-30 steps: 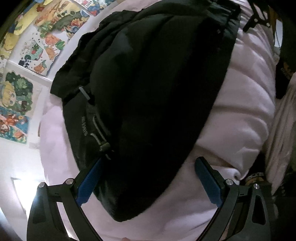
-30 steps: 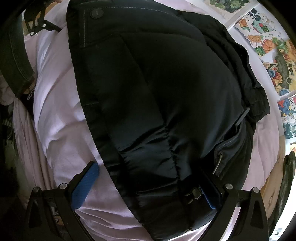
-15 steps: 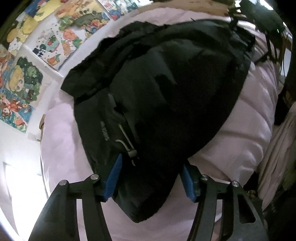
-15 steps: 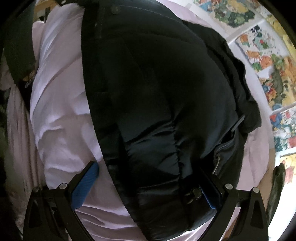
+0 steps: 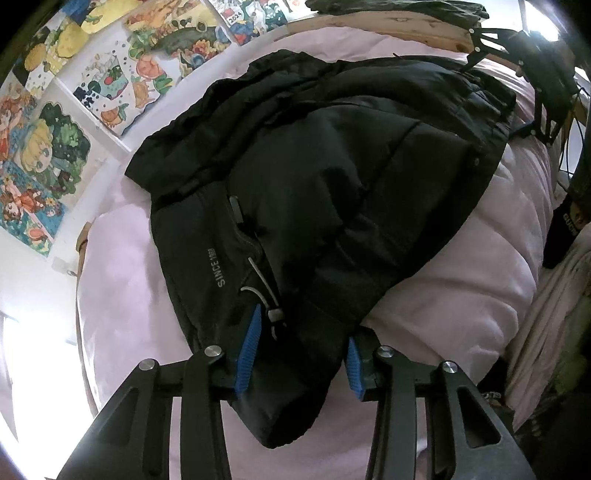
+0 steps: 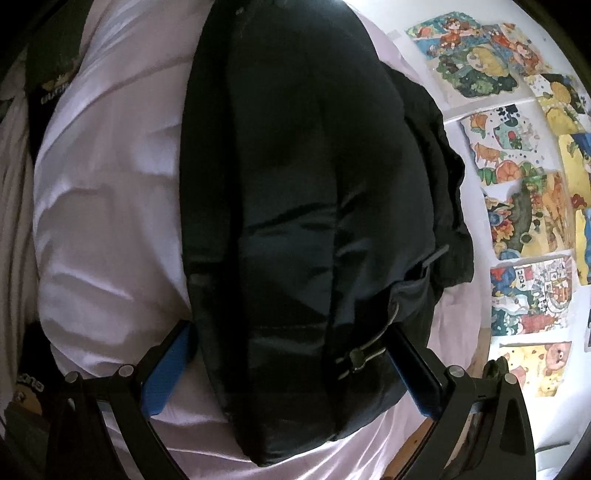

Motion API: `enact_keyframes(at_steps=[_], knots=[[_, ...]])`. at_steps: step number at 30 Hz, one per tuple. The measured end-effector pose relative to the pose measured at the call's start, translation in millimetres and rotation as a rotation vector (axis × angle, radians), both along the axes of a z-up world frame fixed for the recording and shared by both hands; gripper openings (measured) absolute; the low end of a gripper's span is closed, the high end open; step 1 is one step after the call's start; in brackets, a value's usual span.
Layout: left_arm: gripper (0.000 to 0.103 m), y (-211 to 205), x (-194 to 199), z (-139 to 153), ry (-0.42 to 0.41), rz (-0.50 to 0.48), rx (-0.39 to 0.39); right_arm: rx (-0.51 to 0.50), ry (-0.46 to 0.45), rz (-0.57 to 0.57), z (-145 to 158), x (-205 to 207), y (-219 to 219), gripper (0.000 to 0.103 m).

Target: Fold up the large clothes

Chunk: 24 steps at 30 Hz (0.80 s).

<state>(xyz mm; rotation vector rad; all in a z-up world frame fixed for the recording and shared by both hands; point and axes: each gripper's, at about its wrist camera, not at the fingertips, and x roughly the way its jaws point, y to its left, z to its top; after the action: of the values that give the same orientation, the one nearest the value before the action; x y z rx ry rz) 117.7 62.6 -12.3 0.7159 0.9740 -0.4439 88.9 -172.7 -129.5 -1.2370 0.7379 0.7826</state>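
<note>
A black padded jacket [image 5: 317, 206] lies folded on a pale pink quilt [image 5: 461, 288]; it fills the right wrist view too [image 6: 295, 206]. My left gripper [image 5: 301, 332] is shut on the jacket's near end, its blue pads pressed into the cloth beside a grey drawcord and toggle [image 5: 275, 314]. My right gripper [image 6: 288, 354] stands wide open with its jaws either side of the jacket's other end; the same kind of toggle [image 6: 356, 356] lies by its right finger.
Colourful drawings [image 5: 55, 140] cover the white wall beside the bed. A wooden bed frame [image 5: 406, 29] runs along the far side. Dark clothes [image 5: 565, 229] hang over the quilt's edge, with more cloth [image 6: 48, 66] in the right wrist view.
My left gripper has closed from wide open onto the jacket's end and drawn back, so more of the jacket shows. My right gripper stayed open and turned a little.
</note>
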Motion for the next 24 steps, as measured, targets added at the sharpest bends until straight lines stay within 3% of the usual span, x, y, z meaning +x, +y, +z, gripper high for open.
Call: enact_keyframes(at_steps=[4,7,9,12,18,20,24], knots=[[0.035,0.1,1.0,-0.7,-0.005,-0.006,0.010,-0.003,0.015,-0.018,1.8,2.8,-3.3,0.089],[0.035,0.2,-0.3,-2.1,-0.011,-0.014,0.021,0.022,0.055,-0.028,8.1,5.5,-6.9,0.070],[0.035,0.8,-0.9,-2.6,-0.016,-0.018,0.027,0.039,0.053,-0.029,12.5,6.1,-8.2,0.043],[0.028,1.6,-1.6,0.3,-0.034,-0.024,0.026,0.078,0.030,-0.048,24.1,9.4,-9.3,0.025],[0.016,4.1,-4.3,19.0,-0.128,-0.031,0.001,0.284,0.080,-0.183,65.7,35.1,-22.6,0.016],[0.007,5.2,-4.3,28.1,-0.164,-0.021,-0.021,0.337,0.062,-0.206,78.0,38.6,-25.0,0.016],[0.006,2.1,0.7,48.6,-0.252,0.045,-0.050,0.442,-0.001,-0.264,106.3,47.9,-27.5,0.015]])
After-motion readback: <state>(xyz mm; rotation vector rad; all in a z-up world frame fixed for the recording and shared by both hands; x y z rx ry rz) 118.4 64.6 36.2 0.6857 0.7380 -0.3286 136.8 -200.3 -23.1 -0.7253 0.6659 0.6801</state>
